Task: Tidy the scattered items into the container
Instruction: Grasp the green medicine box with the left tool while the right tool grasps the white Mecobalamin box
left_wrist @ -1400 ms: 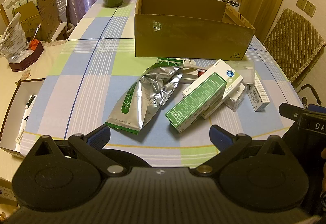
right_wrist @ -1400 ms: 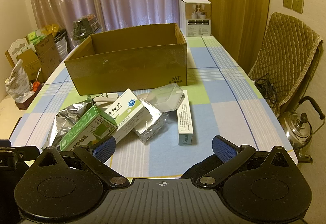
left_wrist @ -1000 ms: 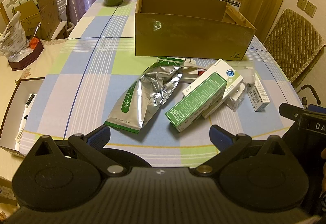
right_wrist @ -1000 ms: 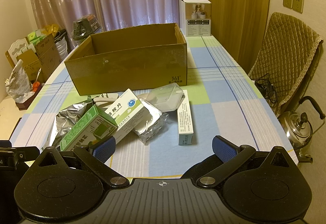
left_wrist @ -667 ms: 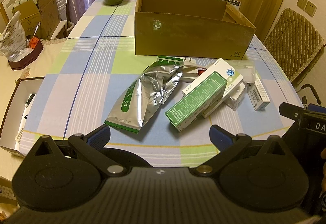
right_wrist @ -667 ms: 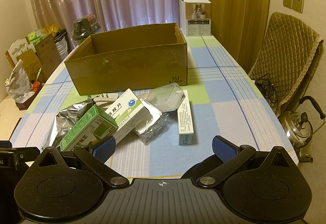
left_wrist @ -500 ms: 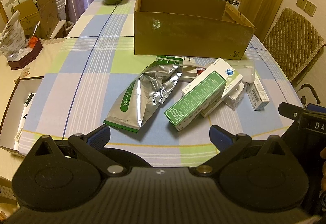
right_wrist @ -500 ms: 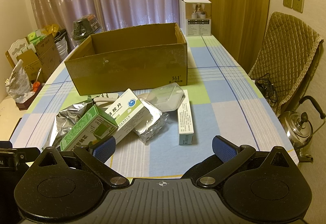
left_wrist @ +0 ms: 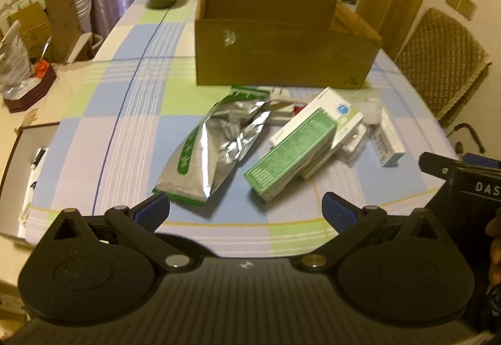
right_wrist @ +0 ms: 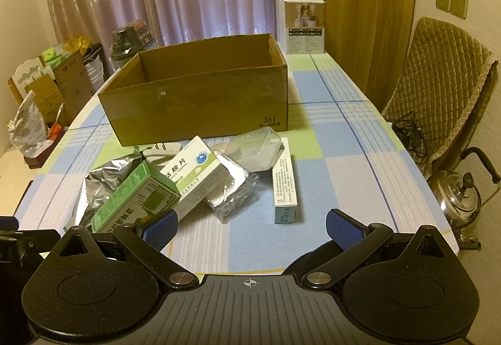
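Left tongs (left_wrist: 245,208) nearer — pads wide apart

The box (right_wrist: 200,100) is matt brown corrugated cardboard, scuffed on its front. A checked cloth covers the tabletop (right_wrist: 328,175). The pouch (left_wrist: 216,141) is crinkled, shiny silver foil. The green carton (left_wrist: 291,154) and white carton (right_wrist: 191,169) are smooth printed card. A clear plastic tray (right_wrist: 253,150) looks glossy. The kettle (right_wrist: 460,197) is polished metal. The fingers (right_wrist: 344,229) carry ribbed blue pads on matt black plastic.

One cardboard box (right_wrist: 200,107); one foil pouch (left_wrist: 216,147); three cartons (right_wrist: 283,185).
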A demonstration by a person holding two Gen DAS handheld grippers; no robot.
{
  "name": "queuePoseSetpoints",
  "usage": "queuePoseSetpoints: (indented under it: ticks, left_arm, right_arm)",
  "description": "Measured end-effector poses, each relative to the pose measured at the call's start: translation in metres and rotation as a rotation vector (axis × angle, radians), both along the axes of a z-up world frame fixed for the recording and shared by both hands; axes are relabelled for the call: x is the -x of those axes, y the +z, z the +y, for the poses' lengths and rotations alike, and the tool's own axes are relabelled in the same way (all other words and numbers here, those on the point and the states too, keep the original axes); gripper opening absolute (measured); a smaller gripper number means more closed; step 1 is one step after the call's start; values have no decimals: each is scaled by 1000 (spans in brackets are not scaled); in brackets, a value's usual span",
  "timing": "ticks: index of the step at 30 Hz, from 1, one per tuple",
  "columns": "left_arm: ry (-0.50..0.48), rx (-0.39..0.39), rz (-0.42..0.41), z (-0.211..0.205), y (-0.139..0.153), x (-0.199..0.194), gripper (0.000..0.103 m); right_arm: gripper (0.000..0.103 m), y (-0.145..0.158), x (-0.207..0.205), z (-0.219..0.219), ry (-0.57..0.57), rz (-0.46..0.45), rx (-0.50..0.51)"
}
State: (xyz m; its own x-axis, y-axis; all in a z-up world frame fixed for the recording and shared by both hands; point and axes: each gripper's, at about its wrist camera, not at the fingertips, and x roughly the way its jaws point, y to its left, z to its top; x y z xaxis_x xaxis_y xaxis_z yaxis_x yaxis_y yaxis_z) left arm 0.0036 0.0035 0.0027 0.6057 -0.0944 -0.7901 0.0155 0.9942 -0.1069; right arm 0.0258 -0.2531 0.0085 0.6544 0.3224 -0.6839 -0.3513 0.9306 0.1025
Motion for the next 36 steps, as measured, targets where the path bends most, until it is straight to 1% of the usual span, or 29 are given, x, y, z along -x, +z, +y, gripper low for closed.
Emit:
queuePoseSetpoints:
  ticks: [2, 4, 6, 7, 9, 11, 12, 14, 17, 19, 24, 25, 27, 30, 32, 33, 36]
  left_arm:
    - [-17, 15, -13, 0, 6, -3, 102]
    - [-55, 4, -15, -3, 9, -10, 102]
    - [-123, -29, -27, -8, 12, -18, 101]
    - [-175, -50, -38, -11, 12, -22, 99]
    - [-288, -103, -49, -20, 9, -32, 95]
    - [-404, -170, -41, -31, 2, -42, 90]
    - [-455, -201, -37, -35, -2, -46, 86]
    - [-536, -234, -27, -41, -10, -53, 81]
    - [-615, -268, -7, -46, -24, -64, 76]
    - [-649, -286, 16, -47, -33, -71, 67]
    - [-715, -291, 57, -49, -52, -87, 56]
    - [-725, -288, 62, -48, -54, -89, 52]
    - [-736, -279, 70, -49, -56, -93, 46]
    - [-749, -250, 82, -51, -60, -99, 44]
    - [-752, -229, 91, -51, -62, -101, 38]
    - [-753, -223, 94, -51, -63, -102, 29]
    - [-727, -205, 105, -48, -62, -103, 25]
  right_arm:
    - [103, 8, -1, -1, 30, -32, -25]
    - [103, 18, -1, -1, 75, -103, -32]
    - [103, 25, -2, 3, 171, -172, -6]
    - [103, 27, -3, 7, 226, -188, 24]
    - [103, 28, -8, 14, 297, -202, 76]
    - [103, 28, -14, 18, 355, -198, 101]
    - [103, 28, -17, 20, 381, -198, 123]
    - [103, 26, -22, 23, 453, -199, 150]
    - [103, 19, -34, 31, 576, -198, 219]
    - [103, 10, -39, 36, 669, -211, 271]
    - [103, -10, -47, 51, 912, -278, 413]
    - [103, -15, -48, 54, 960, -288, 442]
    - [103, -23, -50, 60, 1033, -312, 500]
    - [103, -35, -54, 69, 1127, -330, 576]
    - [103, -44, -56, 75, 1186, -336, 614]
    - [103, -48, -57, 78, 1212, -339, 632]
    - [103, -60, -61, 89, 1282, -347, 688]
